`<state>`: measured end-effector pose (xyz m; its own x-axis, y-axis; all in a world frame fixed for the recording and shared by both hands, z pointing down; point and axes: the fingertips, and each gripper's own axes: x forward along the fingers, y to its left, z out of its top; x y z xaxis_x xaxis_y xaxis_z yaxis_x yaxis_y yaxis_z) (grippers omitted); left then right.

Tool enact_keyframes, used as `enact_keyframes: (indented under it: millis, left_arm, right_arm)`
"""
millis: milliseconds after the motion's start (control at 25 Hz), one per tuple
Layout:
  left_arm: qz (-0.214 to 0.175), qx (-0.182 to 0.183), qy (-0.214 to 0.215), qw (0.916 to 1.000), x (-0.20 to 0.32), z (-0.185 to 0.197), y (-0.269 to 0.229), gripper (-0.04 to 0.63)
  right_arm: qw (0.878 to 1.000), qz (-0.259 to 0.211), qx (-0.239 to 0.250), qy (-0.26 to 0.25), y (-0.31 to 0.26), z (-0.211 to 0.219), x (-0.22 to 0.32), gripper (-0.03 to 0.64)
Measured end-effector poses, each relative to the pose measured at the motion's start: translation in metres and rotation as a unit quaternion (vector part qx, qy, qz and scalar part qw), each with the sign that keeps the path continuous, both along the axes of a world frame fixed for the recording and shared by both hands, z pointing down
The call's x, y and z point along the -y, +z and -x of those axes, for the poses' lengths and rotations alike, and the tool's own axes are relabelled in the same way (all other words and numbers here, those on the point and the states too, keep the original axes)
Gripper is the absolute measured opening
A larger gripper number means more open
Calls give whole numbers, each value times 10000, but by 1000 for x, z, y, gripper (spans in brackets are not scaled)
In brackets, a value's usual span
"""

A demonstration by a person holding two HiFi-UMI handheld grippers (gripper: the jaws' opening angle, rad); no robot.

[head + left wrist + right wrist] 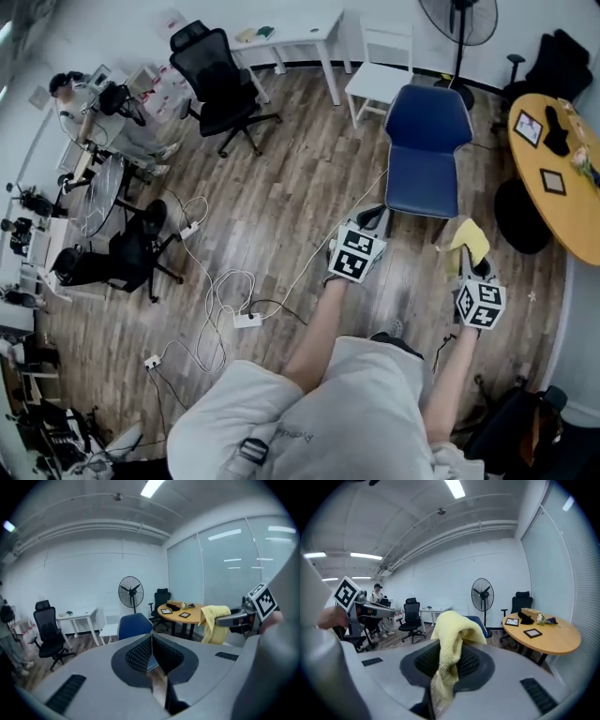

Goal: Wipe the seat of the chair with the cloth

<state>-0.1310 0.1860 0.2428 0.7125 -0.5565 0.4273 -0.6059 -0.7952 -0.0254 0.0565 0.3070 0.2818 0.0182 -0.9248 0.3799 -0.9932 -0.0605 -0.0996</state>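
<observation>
The blue chair [427,150] stands on the wood floor just ahead of both grippers, its seat [421,185] bare. My left gripper [373,218] is shut and empty, and hangs near the seat's front left corner. In the left gripper view the jaws [151,641] meet in a thin line, with the chair [133,625] behind them. My right gripper [467,261] is shut on a yellow cloth [472,241], which sits to the right of the seat's front. The cloth [453,639] drapes over the jaws and hides most of the chair [483,626].
A round wooden table [562,169] with frames stands at the right. A white chair [380,80], a standing fan [459,23] and a white desk [291,42] are behind the blue chair. Black office chairs [220,89] and cables [225,300] are to the left, by a person [80,103].
</observation>
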Motion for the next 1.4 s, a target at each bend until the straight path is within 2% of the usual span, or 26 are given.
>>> enact_keyframes:
  millis: [40,160,360,520,640,920,1120,1200,1280,1400]
  left_arm:
    - [-55,87,-57,9999,8,3,2,28]
    - [48,-123,-321,9994,30,13,3,28]
    - [55,-170,-490,9986,40,23,3,28]
    - [132,-40,-639,9979,44,37,8,28]
    - [225,-186,-693,9972,45,36,11,28]
    - [445,-251,-441,9977,47,16,30,28]
    - [480,-300,-441,9974,92,6,38,28]
    - [536,-512,-471,9961,113,-10,34,28]
    - [607,-703,-322,9952,123,-36,34,28]
    - [680,-645,-89,9956,142,-71,43,28]
  right_arm:
    - [10000,15,-47,-4,1,-5,6,67]
    - [9999,-4,116,-121,11,-14,26,67]
    - [9986,-94,504,-133,28,-20,45,67]
    - [9976,58,664,-209,45,-12,44,67]
    - [9971,134,721,-203,54,-14,42,67]
    - [9961,163,863,-78,63,-30,51,67]
    - [9953,181,953,1,80,-33,74,67]
    - [9961,224,851,34,79,-43,80,67]
    - [9963,241,807,187,80,-60,82,67]
    - [9942,170,923,530,85,-90,95,67]
